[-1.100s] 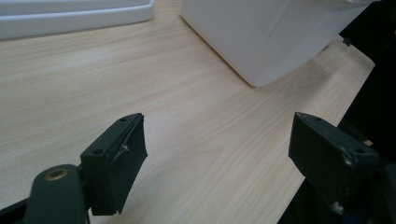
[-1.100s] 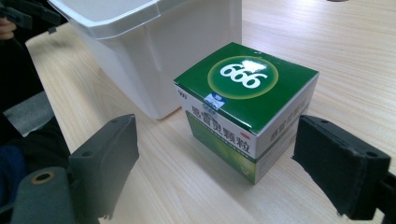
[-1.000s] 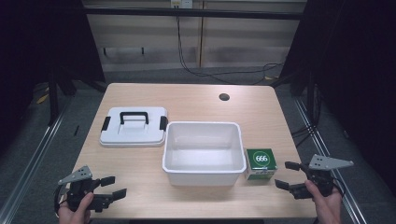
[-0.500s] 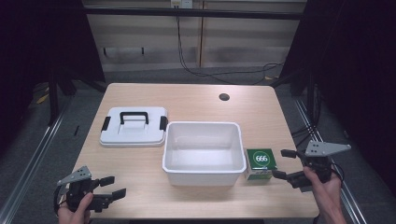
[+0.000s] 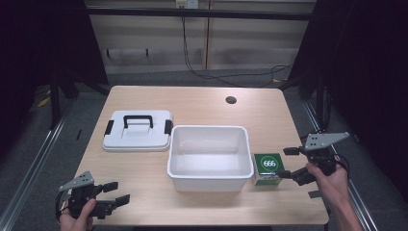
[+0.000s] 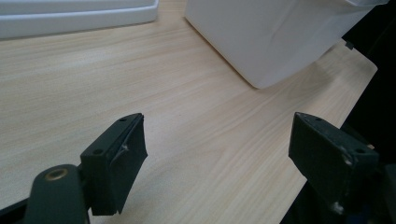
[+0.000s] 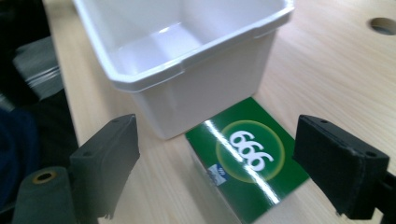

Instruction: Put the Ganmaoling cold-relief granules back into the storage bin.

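A white plastic bin [image 5: 210, 156] stands empty in the middle of the wooden table [image 5: 202, 103]. A small green box marked 666 [image 5: 268, 168] sits against the bin's right side. My right gripper [image 5: 290, 162] is open just right of that box, jaws spread either side of its end. In the right gripper view the green box [image 7: 252, 158] lies between and just beyond the open jaws, with the bin [image 7: 187, 56] behind it. My left gripper [image 5: 115, 192] rests open near the front left corner, nothing between its jaws [image 6: 215, 154]. The bin's corner [image 6: 275, 42] shows ahead of it.
A white lid with a black handle and black clips [image 5: 138, 130] lies flat left of the bin. A round hole [image 5: 231, 100] sits in the table at the back right. Cables run along the floor behind the table. Dark drapes flank both sides.
My right gripper has moved forward and left toward the green box, its jaws now alongside the box's right end. The left gripper has stayed put.
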Demonstrator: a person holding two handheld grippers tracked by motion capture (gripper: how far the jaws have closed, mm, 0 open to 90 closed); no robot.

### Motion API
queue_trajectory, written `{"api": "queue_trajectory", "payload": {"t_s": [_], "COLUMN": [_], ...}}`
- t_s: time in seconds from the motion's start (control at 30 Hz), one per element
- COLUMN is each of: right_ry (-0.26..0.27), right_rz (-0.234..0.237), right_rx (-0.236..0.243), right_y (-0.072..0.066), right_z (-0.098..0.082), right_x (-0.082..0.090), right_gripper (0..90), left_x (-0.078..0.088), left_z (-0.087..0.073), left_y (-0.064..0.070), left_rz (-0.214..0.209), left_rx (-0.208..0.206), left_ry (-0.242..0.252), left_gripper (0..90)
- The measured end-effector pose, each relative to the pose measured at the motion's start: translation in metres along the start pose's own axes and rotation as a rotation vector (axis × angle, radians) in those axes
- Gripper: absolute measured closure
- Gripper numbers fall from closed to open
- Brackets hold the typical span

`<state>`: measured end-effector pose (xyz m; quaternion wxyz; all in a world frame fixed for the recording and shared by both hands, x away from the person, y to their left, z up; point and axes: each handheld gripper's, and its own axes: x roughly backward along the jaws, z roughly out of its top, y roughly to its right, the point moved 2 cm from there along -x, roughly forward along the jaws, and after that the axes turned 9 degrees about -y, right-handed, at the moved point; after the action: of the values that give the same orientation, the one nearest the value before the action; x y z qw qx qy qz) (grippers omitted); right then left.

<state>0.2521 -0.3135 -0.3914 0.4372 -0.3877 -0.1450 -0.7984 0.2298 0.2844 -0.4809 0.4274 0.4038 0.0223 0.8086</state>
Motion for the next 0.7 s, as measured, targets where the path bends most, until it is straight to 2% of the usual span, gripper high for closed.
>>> {"api": "queue_trajectory", "payload": {"t_s": [0.07, 0.13, 0.37, 0.43, 0.7], "right_ry": [-0.038, -0.098, -0.142, -0.166, -0.252], "right_rz": [0.036, 0.078, 0.076, 0.06, 0.052], "right_rx": [0.038, 0.062, 0.117, 0.13, 0.185], "right_y": [0.0, -0.002, -0.001, 0.001, 0.005], "right_z": [0.004, 0.009, 0.025, 0.028, 0.039], "right_x": [-0.003, -0.007, -0.012, -0.013, -0.019], "right_gripper": [15.2, 17.8, 17.8, 16.6, 13.8], "left_x": [0.0, 0.0, 0.0, 0.0, 0.0], "left_z": [0.0, 0.0, 0.0, 0.0, 0.0], "left_y": [0.0, 0.0, 0.0, 0.0, 0.0], "left_rz": [0.0, 0.0, -0.002, 0.001, -0.001], "left_rx": [-0.002, 0.001, 0.001, 0.002, 0.0], "left_ry": [0.003, 0.003, 0.002, 0.001, 0.0], "left_gripper": [19.0, 19.0, 19.0, 19.0, 18.9]}}
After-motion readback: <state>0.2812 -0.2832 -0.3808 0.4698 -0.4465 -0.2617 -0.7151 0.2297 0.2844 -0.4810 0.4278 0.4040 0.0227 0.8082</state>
